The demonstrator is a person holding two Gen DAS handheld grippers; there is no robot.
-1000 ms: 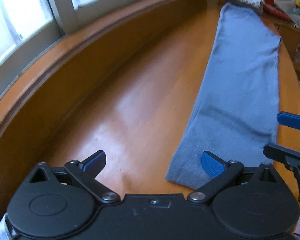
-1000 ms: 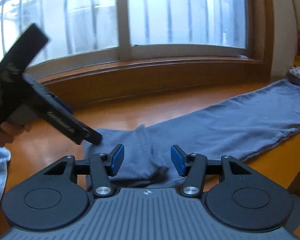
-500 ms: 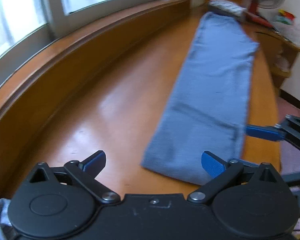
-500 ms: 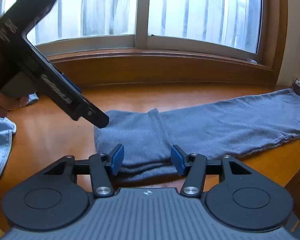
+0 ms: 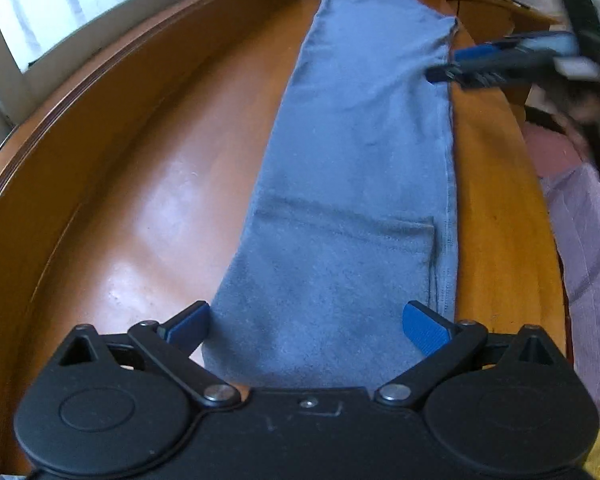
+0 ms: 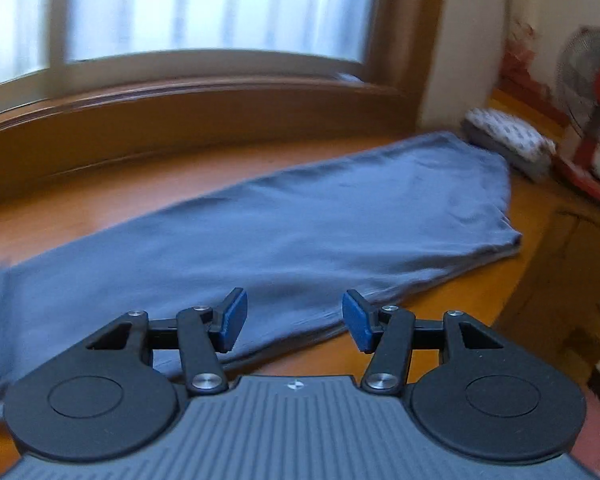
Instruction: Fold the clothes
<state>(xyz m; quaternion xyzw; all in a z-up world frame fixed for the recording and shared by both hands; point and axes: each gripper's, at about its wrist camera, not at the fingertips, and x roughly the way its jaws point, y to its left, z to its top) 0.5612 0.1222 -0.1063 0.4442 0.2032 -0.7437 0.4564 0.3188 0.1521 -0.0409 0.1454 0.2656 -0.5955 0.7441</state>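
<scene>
Left wrist view. My left gripper [image 5: 306, 326] fills the bottom of the frame, its jaws spread wide with nothing clamped between them. The two blue pads [image 5: 426, 328] straddle the near end of the grey-blue garment [image 5: 360, 152], which lies flat on the wooden table [image 5: 152, 184]. The garment is folded into a long strip that runs from 6 o'clock, under the gripper, up to 12 o'clock. A seam follows its right edge, and a cross fold or hem shows about a third of the way up. At 1 to 2 o'clock my right gripper [image 5: 450, 66] appears blurred, its blue fingertips reaching over the garment's right edge near the far end; I cannot tell whether they touch the cloth. A window sill [image 5: 112, 60] curves along the left from 9 to 12 o'clock. Pale pink cloth [image 5: 588, 240] lies at 3 to 4 o'clock, beyond the table's edge.

Right wrist view. My right gripper [image 6: 294, 320] sits at 6 o'clock, its jaws apart and empty. The same garment [image 6: 300, 224] crosses the frame from 9 o'clock to 2 o'clock, and its near edge passes just beyond the pads. At 2 o'clock a folded patterned cloth [image 6: 508, 140] rests just beside the garment's far end. A fan [image 6: 592, 76] with a red hub stands at 3 o'clock. The window [image 6: 200, 8] spans the top.
</scene>
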